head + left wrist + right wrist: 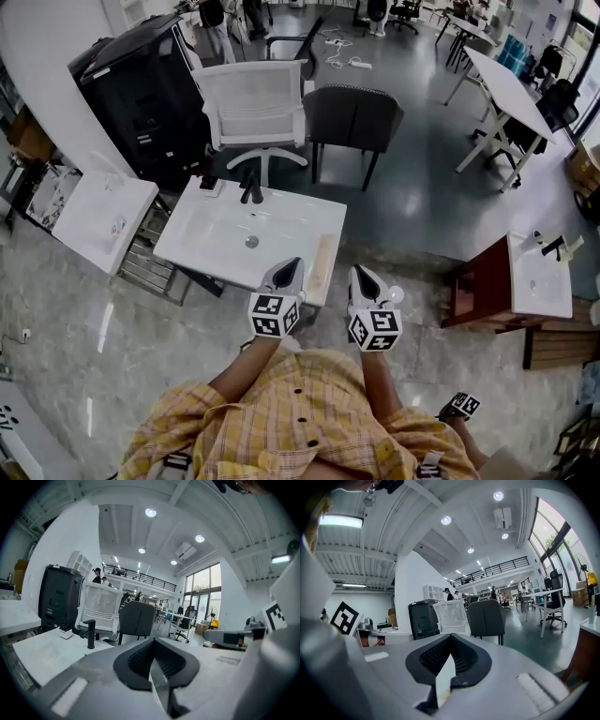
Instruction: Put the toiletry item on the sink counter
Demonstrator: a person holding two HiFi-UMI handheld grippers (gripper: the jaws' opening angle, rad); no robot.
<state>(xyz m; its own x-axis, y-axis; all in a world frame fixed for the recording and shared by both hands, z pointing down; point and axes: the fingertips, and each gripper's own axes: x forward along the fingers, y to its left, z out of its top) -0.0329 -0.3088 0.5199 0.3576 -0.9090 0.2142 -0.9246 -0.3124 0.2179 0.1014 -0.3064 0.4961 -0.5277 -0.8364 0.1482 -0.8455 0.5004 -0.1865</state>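
The white sink counter (202,246) stands in front of me, with a black faucet (250,186) at its back edge. A small white item with a dark top (211,185) rests on the counter's back left corner. The left gripper view shows it (65,632) beside the faucet (90,633). My left gripper (292,267) hovers over the counter's near right edge, shut and empty (153,660). Just right of the counter is my right gripper (360,274), with its jaws together and nothing between them (446,663).
A pale beige strip (322,260) lies along the counter's right side. Behind the counter stand a white mesh chair (253,103), a dark chair (352,117) and a black cabinet (141,89). Other white sinks sit at left (103,216) and right (539,277).
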